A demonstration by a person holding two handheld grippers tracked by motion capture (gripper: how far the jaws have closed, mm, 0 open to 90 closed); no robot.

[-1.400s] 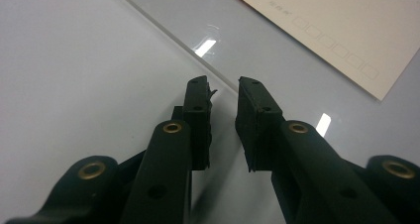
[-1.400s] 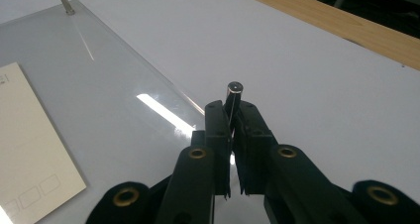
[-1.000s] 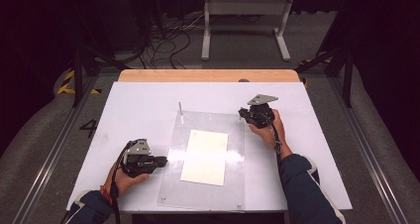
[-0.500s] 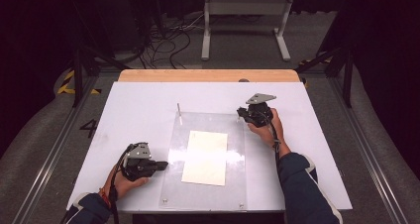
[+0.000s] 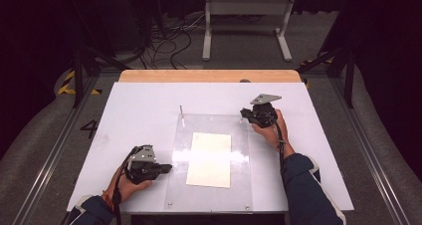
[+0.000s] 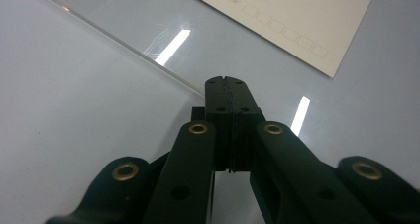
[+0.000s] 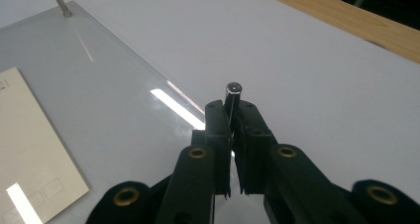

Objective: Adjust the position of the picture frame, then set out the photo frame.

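Note:
A clear plastic plate (image 5: 181, 150) lies on the white table (image 5: 139, 110). At the plate's middle is a cream card (image 5: 210, 159) (image 6: 292, 16) printed with a row of small boxes. My right gripper (image 5: 245, 114) (image 7: 231, 107) is at the plate's far right corner, shut on a thin upright metal pin (image 7: 233, 88) whose top pokes out above the jaws. A second pin (image 5: 182, 114) (image 7: 60, 2) stands at the far left corner. My left gripper (image 5: 168, 167) (image 6: 227, 80) lies low at the plate's left edge, jaws pressed together with nothing between them.
A wooden strip (image 5: 209, 75) borders the table's far edge. Small fasteners sit at the plate's near corners (image 5: 169, 204). Beyond the table are cables (image 5: 164, 41) and a white stand (image 5: 246, 16) on the dark floor. A metal rail (image 5: 54, 150) runs along the table's left side.
My left gripper has drifted slightly toward the near edge of the table. The right gripper has stayed on the pin.

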